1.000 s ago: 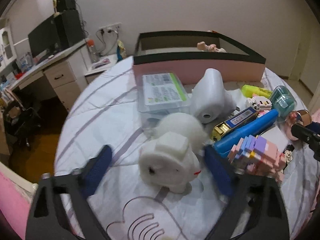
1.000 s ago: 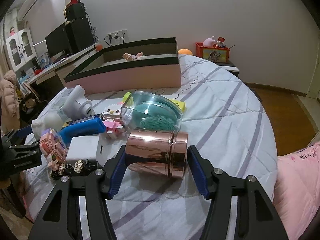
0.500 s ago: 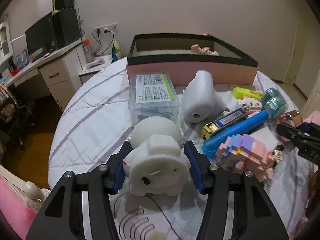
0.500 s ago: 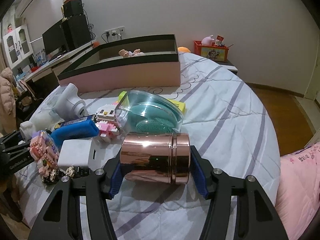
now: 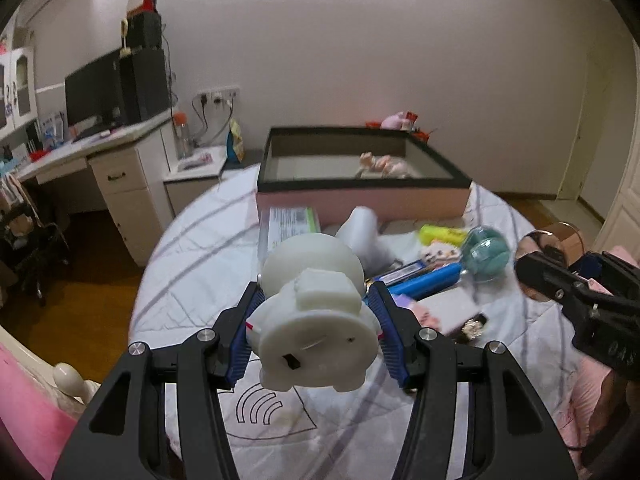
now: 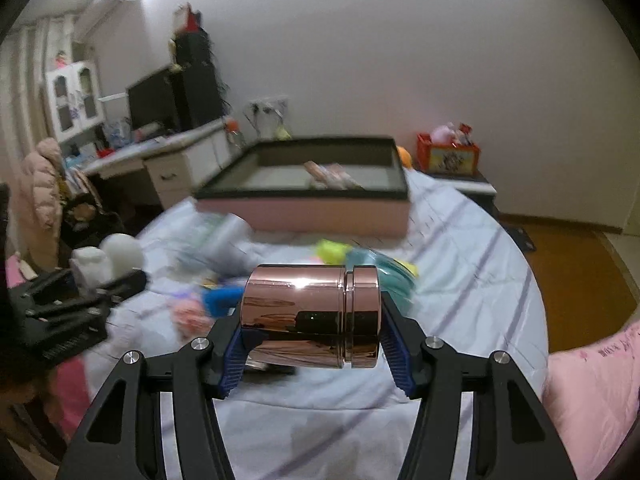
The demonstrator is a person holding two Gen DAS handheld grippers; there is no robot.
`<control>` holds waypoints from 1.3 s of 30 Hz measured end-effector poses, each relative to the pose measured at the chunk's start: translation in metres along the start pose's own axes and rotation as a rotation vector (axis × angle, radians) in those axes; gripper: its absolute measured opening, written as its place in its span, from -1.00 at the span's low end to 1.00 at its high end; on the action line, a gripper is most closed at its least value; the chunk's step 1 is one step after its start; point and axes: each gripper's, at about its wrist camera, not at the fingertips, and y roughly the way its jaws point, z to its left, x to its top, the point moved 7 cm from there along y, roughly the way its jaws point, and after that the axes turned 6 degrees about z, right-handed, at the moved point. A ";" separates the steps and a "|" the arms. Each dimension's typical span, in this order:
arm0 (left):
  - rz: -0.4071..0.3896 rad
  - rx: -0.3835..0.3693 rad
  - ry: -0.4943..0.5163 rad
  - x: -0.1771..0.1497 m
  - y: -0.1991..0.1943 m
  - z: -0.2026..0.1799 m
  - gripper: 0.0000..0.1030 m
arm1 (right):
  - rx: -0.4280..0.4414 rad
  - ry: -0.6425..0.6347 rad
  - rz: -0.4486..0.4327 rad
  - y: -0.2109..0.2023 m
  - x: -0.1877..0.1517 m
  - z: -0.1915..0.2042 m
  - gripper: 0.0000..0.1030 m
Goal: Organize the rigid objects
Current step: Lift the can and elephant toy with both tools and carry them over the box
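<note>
My left gripper [image 5: 316,332] is shut on a white toy figure [image 5: 316,320], held off the bed with its flat base toward the camera. In the right wrist view my right gripper [image 6: 312,332] is shut on a rose-gold metal canister [image 6: 312,316], lying sideways between the blue pads and lifted above the sheet. The right gripper [image 5: 576,300] with that canister [image 5: 548,248] also shows at the right edge of the left wrist view. A pink box with a dark rim [image 5: 360,196] [image 6: 308,210] stands at the far side of the bed, a small doll [image 5: 380,164] inside.
On the striped sheet [image 5: 192,264] lie a clear plastic case [image 5: 288,228], a white bottle-like thing [image 5: 364,228], a blue tube [image 5: 424,284], a teal round case [image 5: 486,254], a yellow item [image 5: 440,234] and a white block [image 5: 452,308]. A desk with monitor [image 5: 100,120] stands left.
The left gripper closed on the white figure and lifted it. The right gripper raised the canister off the bed. Both views now look higher, toward the pink box.
</note>
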 end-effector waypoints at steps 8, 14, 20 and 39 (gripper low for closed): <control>-0.117 0.018 0.004 0.022 -0.055 -0.013 0.07 | 0.012 -0.048 -0.107 -0.039 0.020 0.028 0.16; -0.224 0.045 0.005 0.043 -0.095 -0.019 0.07 | -0.005 -0.063 -0.193 -0.070 0.039 0.034 0.16; -0.318 0.087 0.009 0.055 -0.124 -0.023 0.07 | -0.016 -0.071 -0.263 -0.091 0.052 0.038 0.16; -0.438 0.153 0.053 0.107 -0.125 -0.025 0.07 | -0.016 -0.103 -0.346 -0.084 0.095 0.037 0.16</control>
